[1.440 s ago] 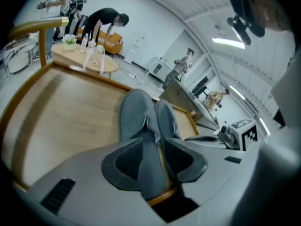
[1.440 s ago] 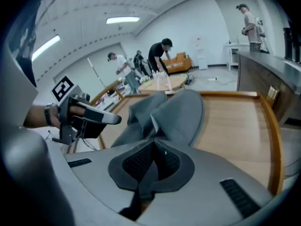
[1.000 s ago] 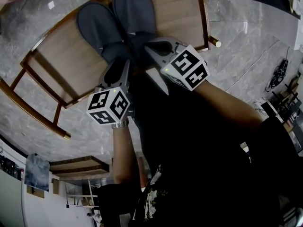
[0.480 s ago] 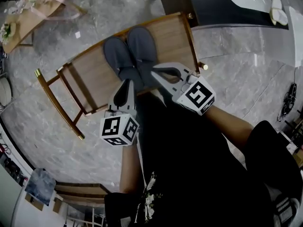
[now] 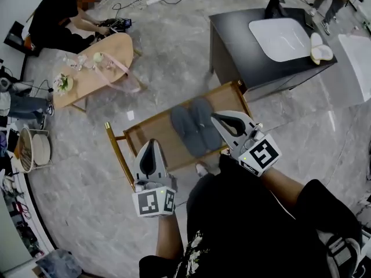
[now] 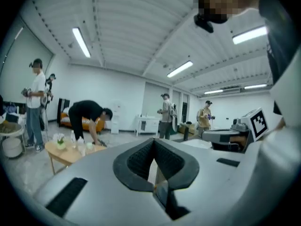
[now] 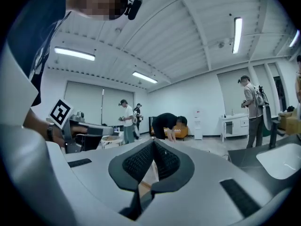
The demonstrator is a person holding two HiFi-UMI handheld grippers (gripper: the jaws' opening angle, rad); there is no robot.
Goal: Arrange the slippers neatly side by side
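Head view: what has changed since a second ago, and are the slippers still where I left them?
The left gripper and right gripper have pulled up and away from the heels of the slippers. The left one's fingers have just been closing, with nothing between them. The right one is shut and empty, as before. The slippers lie side by side on the wooden bench, unmoved.

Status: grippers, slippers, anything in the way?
Left gripper shut, jaws just closed on nothing. Right gripper shut, empty. Slippers side by side on wooden bench. Nothing blocking.
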